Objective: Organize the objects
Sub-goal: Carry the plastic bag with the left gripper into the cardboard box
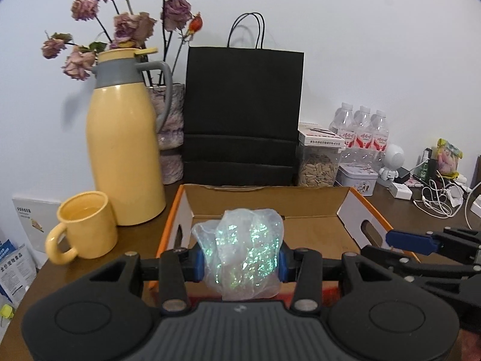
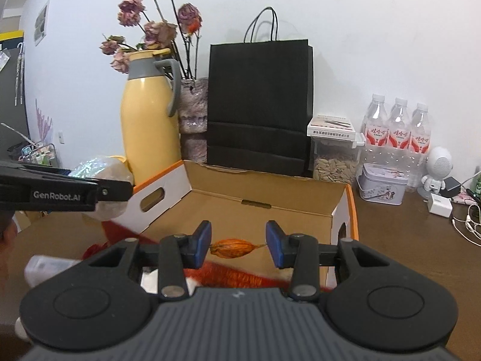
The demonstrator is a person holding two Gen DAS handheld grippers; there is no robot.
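Crumpled iridescent film wad and orange dried pod — both above open cardboard box.

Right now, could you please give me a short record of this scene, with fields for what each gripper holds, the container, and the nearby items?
left gripper: shut on crumpled iridescent clear plastic wrap
right gripper: small orange dried pod held end to end between its blue fingers
container: open cardboard box with orange edges, just ahead of both grippers
left of box: tall yellow thermos jug, yellow ceramic mug
behind box: black paper bag
right of box: clear jar of seeds, three water bottles
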